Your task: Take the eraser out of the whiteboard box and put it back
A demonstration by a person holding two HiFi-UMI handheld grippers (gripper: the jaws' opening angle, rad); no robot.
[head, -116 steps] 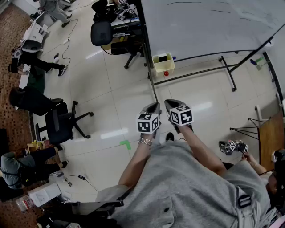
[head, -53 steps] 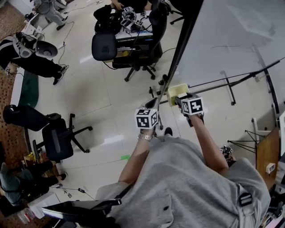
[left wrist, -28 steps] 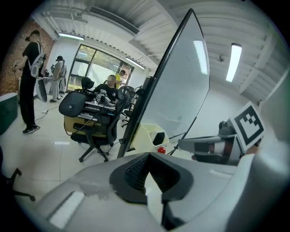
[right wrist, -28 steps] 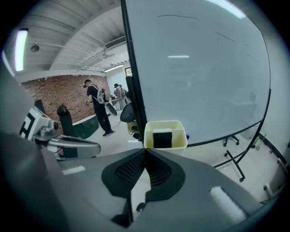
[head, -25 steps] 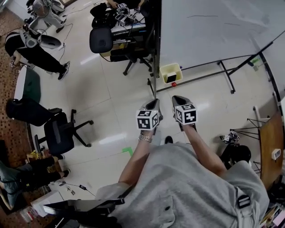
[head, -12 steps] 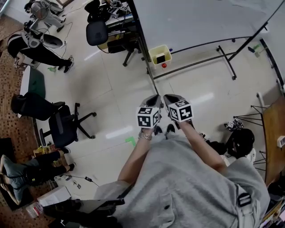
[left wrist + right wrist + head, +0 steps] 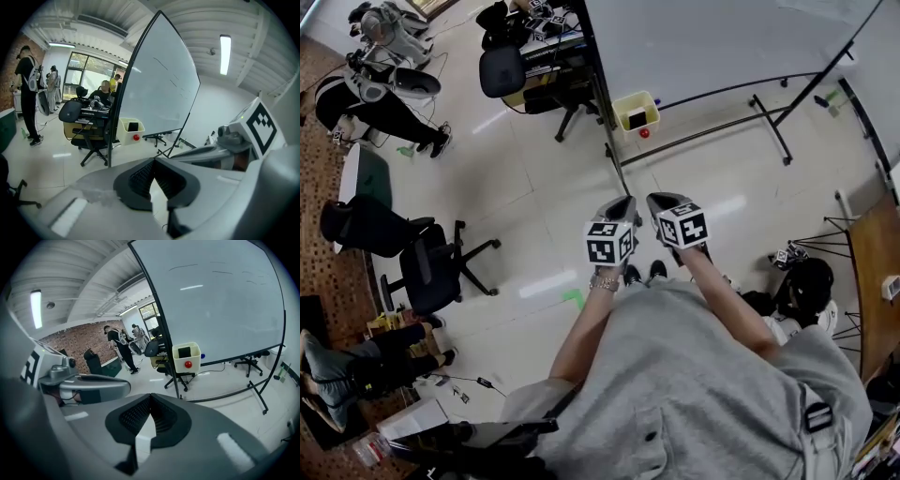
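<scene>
left gripper (image 7: 623, 204) and right gripper (image 7: 660, 201) hang clenched, empty; jaws unopened could just shove the eraser (image 7: 637, 119) around its box (image 7: 649, 100).

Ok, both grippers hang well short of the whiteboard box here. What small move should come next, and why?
Probably carry the right gripper forward toward the yellow box, opening its jaws on the way. The dark eraser sits in the box, while this gripper and the left gripper are shut, empty and far from it.

floor (image 7: 534, 178): glossy tile | whiteboard (image 7: 712, 37): smooth, glossy | box (image 7: 650, 105): matt plastic | sweatshirt (image 7: 675, 394): soft grey cloth
</scene>
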